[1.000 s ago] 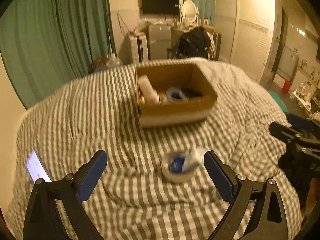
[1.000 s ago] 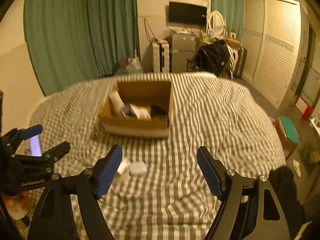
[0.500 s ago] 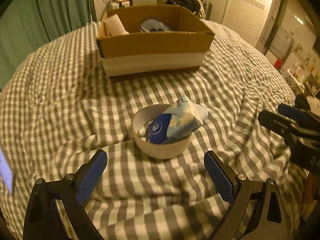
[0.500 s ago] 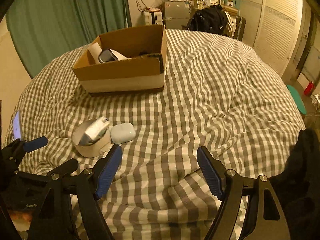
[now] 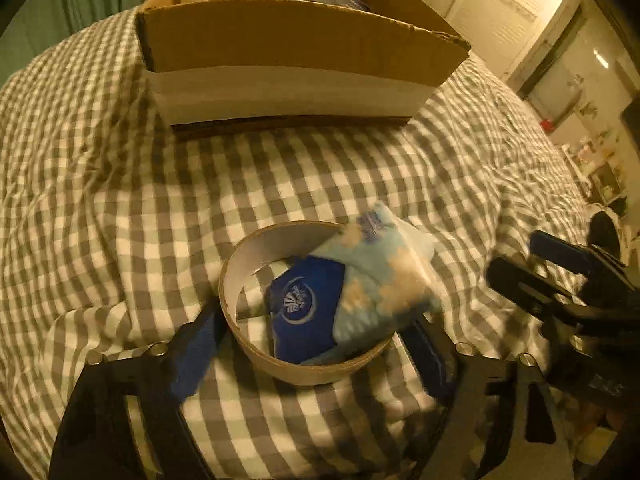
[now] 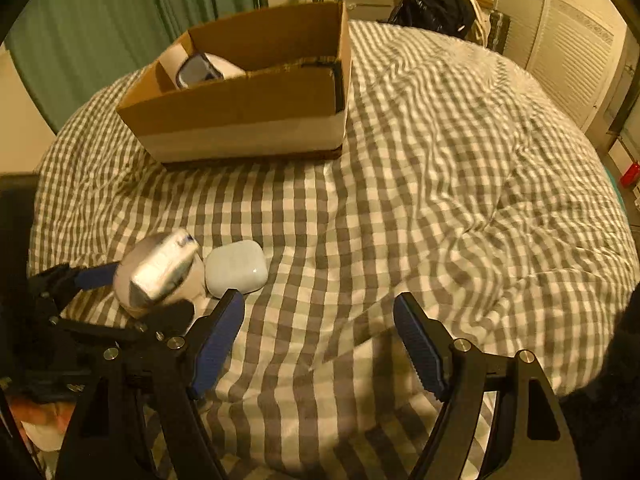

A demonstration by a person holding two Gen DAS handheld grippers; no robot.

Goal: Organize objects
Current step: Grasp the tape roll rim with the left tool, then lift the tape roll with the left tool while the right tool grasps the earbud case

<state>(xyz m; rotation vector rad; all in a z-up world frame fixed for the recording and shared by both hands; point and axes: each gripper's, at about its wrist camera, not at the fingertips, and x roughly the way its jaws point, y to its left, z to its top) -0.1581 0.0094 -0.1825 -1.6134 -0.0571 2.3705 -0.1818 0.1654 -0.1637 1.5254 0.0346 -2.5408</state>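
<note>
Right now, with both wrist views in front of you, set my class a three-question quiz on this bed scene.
1. True or false: the tissue pack lies inside the tape roll.
2. Which sits beside the roll? A) white earbud case B) a mug C) a book
3. Fill in: the right gripper is ____ over the checked bedcover.

Key: 1 true; 2 A; 3 open. The left gripper straddles the roll; the cardboard box stands beyond.

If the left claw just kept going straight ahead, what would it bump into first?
Probably the tape roll holding the tissue pack, already between the left gripper's fingers; beyond it stands the cardboard box.
</note>
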